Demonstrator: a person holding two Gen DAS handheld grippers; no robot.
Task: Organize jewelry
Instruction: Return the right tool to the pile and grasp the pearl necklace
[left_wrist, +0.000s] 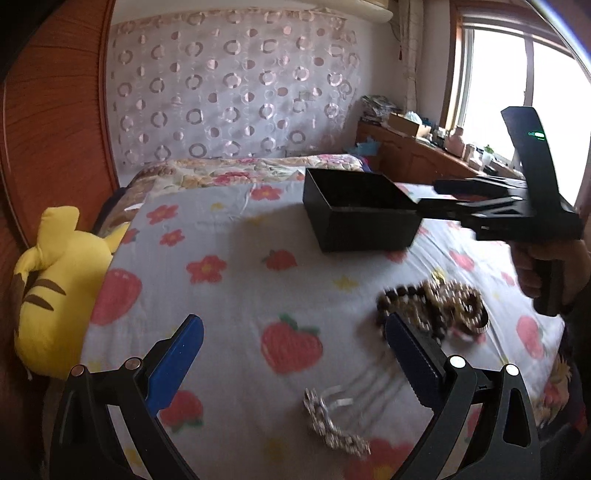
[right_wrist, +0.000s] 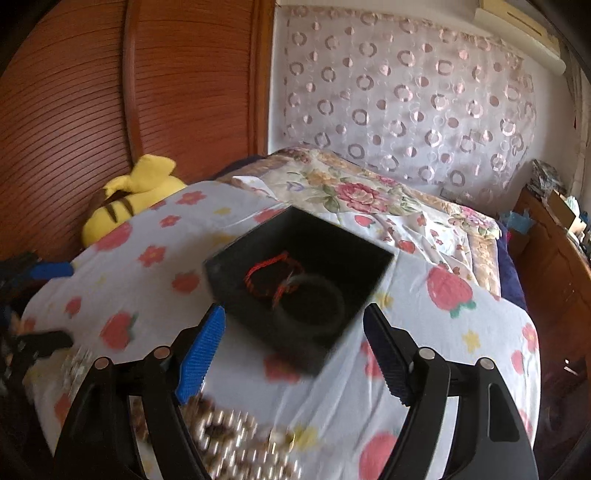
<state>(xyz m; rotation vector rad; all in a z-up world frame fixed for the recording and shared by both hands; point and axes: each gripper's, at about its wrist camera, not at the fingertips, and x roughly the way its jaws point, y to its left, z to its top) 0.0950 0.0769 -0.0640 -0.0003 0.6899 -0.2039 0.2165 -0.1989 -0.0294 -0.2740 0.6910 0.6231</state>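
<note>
A black open box sits on the strawberry-print bed sheet. In the right wrist view the box holds a red cord bracelet and a dark bangle. My right gripper hovers open just short of the box, with nothing between its pads; in the left wrist view the right gripper is at the box's right edge. My left gripper is open and empty above the sheet. A pile of beaded bracelets lies by its right finger, and a rhinestone hair comb lies below.
A yellow plush toy rests against the wooden headboard at the left. A floral quilt lies behind the box. A cluttered wooden dresser stands under the window. A hand holds the right gripper's handle.
</note>
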